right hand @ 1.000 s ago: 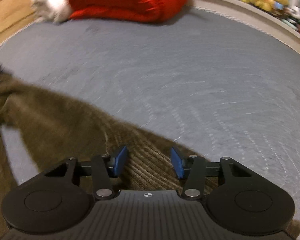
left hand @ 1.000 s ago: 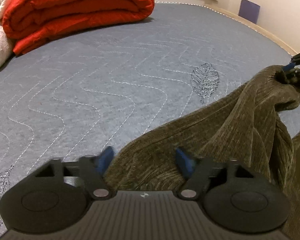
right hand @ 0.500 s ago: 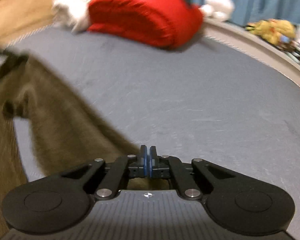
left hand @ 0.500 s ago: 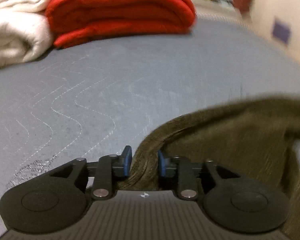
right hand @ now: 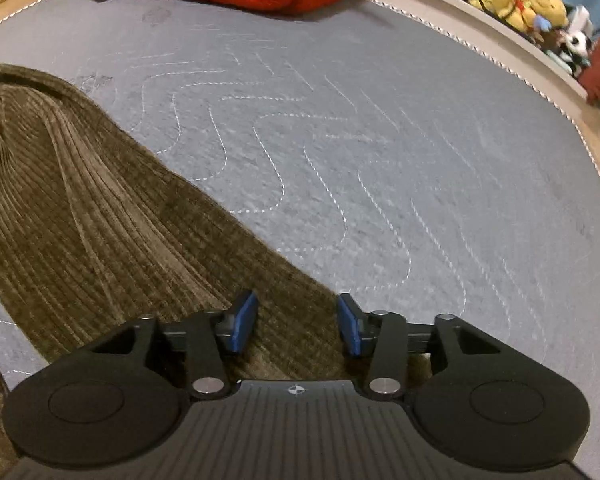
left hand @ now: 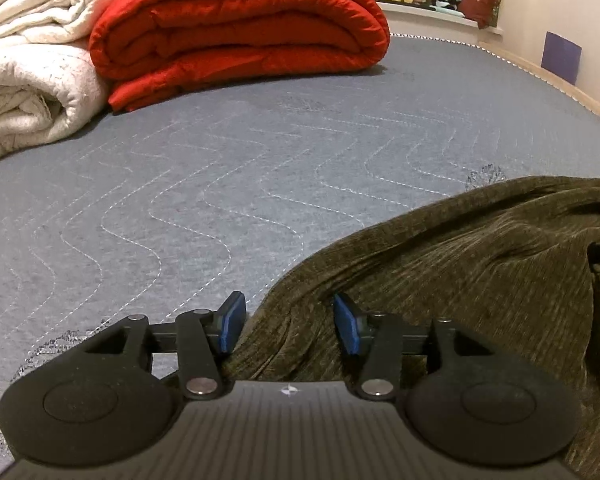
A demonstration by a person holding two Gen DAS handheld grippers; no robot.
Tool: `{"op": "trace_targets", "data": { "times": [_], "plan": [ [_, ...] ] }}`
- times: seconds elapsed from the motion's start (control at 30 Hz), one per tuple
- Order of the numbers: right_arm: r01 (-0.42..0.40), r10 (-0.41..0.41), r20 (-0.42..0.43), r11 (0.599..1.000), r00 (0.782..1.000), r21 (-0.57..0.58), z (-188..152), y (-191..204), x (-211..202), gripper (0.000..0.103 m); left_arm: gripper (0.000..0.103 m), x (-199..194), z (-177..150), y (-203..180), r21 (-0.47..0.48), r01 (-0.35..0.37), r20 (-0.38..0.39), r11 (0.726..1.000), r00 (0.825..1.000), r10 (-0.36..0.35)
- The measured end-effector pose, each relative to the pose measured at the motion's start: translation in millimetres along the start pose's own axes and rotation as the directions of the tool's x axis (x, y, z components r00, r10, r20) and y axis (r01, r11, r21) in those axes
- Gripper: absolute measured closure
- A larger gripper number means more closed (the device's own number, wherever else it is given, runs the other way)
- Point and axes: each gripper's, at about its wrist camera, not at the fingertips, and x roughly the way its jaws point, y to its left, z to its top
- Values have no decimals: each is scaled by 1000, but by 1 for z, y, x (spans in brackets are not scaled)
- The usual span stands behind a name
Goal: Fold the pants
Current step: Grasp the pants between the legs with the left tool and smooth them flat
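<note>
The olive-brown corduroy pants (left hand: 480, 264) lie on the grey quilted bed (left hand: 220, 168), spreading from the lower middle to the right edge of the left wrist view. My left gripper (left hand: 290, 328) is opening, and a bunched fold of the pants sits loosely between its blue pads (left hand: 232, 326). In the right wrist view the pants (right hand: 80, 208) stretch flat from the upper left down under my right gripper (right hand: 296, 328). Its jaws are opening too. The cloth lies beneath and between the pads and is not pinched.
A rolled red comforter (left hand: 240, 24) and a white blanket (left hand: 28, 60) sit at the far end of the bed. Plush toys (right hand: 520, 4) line a ledge beyond the bed's stitched edge (right hand: 480, 52). Bare grey quilt (right hand: 380, 140) spreads ahead of both grippers.
Half a second ago both grippers were pinched on the pants, the right one fully shut. Now both jaws stand apart and the cloth has settled flat on the bed.
</note>
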Motion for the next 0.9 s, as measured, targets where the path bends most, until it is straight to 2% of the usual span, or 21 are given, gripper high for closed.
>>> {"op": "trace_targets", "data": {
  "times": [0.1, 0.23, 0.27, 0.3, 0.33, 0.4, 0.43, 0.5, 0.53, 0.57, 0.6, 0.63, 0.67, 0.7, 0.73, 0.77, 0.8, 0.83, 0.87, 0.9],
  "plan": [
    [62, -62, 20, 997, 998, -46, 3, -5, -1, 65, 45, 3, 2, 1, -3, 8, 2, 1000, 1000, -8],
    [30, -34, -29, 992, 999, -126, 7, 4, 7, 67, 42, 9, 1, 0, 3, 19, -11, 1000, 1000, -19],
    [-2, -4, -48, 992, 999, -127, 10, 3, 8, 79, 42, 11, 0, 0, 1, 20, -13, 1000, 1000, -20],
    [-40, 32, -66, 992, 997, -118, 12, 1, 3, 94, 49, 12, -2, -1, 3, 25, -15, 1000, 1000, -25],
    [-58, 47, -80, 988, 996, -140, 15, 2, 3, 95, 67, 12, -2, -2, 10, 47, -15, 999, 999, -47],
    [-50, 33, -91, 980, 995, -191, 22, 2, -1, 98, 84, 10, 1, -5, 46, 61, -3, 997, 998, -61],
    [-23, 8, -74, 980, 997, -197, 29, 1, -3, 98, 85, 7, 4, -8, 73, 38, 24, 997, 999, -39],
    [66, -67, 2, 980, 998, -190, 39, -3, -10, 98, 85, 2, 7, -10, 66, -3, 87, 998, 996, -3],
    [140, -131, 69, 976, 989, -164, 47, -5, -14, 98, 84, 0, 8, -12, 56, -16, 112, 998, 994, 10],
    [218, -202, 127, 966, 971, -138, 54, -4, -16, 98, 82, -1, 8, -16, 57, -35, 131, 998, 991, 27],
    [322, -298, 184, 940, 937, -115, 59, 0, -15, 97, 74, 0, 8, -22, 65, -51, 133, 997, 990, 42],
    [429, -403, 220, 899, 889, -86, 65, 7, -11, 96, 63, 4, 8, -30, 81, -86, 114, 993, 991, 76],
    [471, -446, 216, 879, 868, -77, 69, 14, -5, 95, 55, 7, 10, -39, 110, -148, 90, 983, 986, 138],
    [488, -464, 200, 869, 863, -85, 70, 20, 1, 94, 43, 8, 11, -48, 133, -209, 92, 969, 976, 198],
    [513, -488, 201, 853, 849, -95, 70, 25, 5, 94, 42, 3, 11, -55, 142, -256, 127, 956, 963, 239],
    [541, -515, 207, 836, 832, -94, 68, 28, 6, 87, 42, -4, 12, -60, 132, -270, 166, 954, 955, 248],
    [545, -522, 214, 836, 825, -64, 64, 25, 2, 74, 42, -12, 13, -66, 117, -266, 207, 957, 949, 239],
    [531, -517, 215, 847, 828, -8, 59, 18, -5, 67, 41, -22, 14, -74, 108, -251, 250, 962, 943, 218],
    [518, -519, 207, 853, 829, 65, 51, 6, -11, 56, 42, -30, 15, -84, 114, -209, 286, 971, 943, 170],
    [517, -536, 194, 844, 821, 145, 42, -7, -18, 55, 42, -38, 15, -93, 134, -136, 302, 982, 949, 90]
  ]
}}
